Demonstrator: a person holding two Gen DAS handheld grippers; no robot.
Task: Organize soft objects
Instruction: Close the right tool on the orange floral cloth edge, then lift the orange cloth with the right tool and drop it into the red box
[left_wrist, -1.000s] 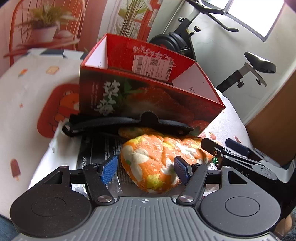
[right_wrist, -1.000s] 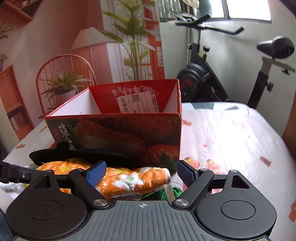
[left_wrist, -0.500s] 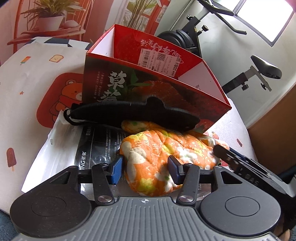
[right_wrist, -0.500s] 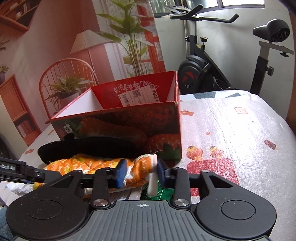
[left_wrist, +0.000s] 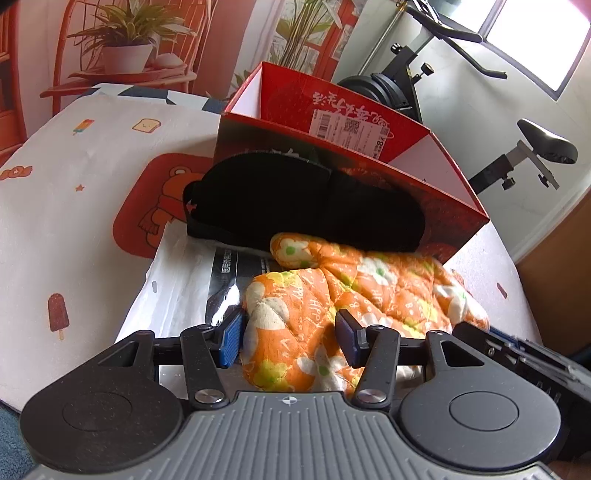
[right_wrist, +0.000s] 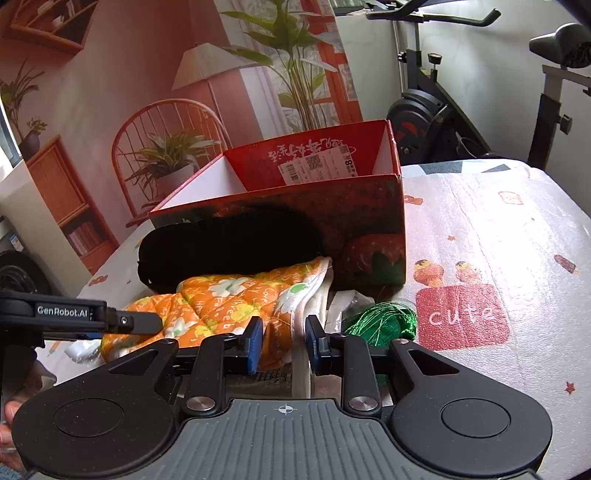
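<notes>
Your left hand-held gripper (left_wrist: 289, 340) has gone from wide open a second ago to closed on the near, rounded end of the orange floral mitt (left_wrist: 354, 295); its blue pads (left_wrist: 229, 338) press into the padding on both sides. The mitt's bulk sits higher in that view than before, so I judge you have begun to lift it off the white plastic bag (left_wrist: 184, 280) on the counter (left_wrist: 74, 206).

The black eye mask (left_wrist: 295, 203) now shows its broad face and leans against the front of the red strawberry box (left_wrist: 461, 206), riding on the far edge of the mitt. Expect it to slide off as the mitt rises.

Your right hand-held gripper (right_wrist: 283, 341) has also closed in, from fully spread to a narrow gap, pinching the white-lined cuff end of the mitt (right_wrist: 221, 295). The green thread bundle (right_wrist: 384, 323) lies just beside its right finger, untouched.

With both ends held, the mitt looks ready to be carried over the box wall, still outside the box for now.
</notes>
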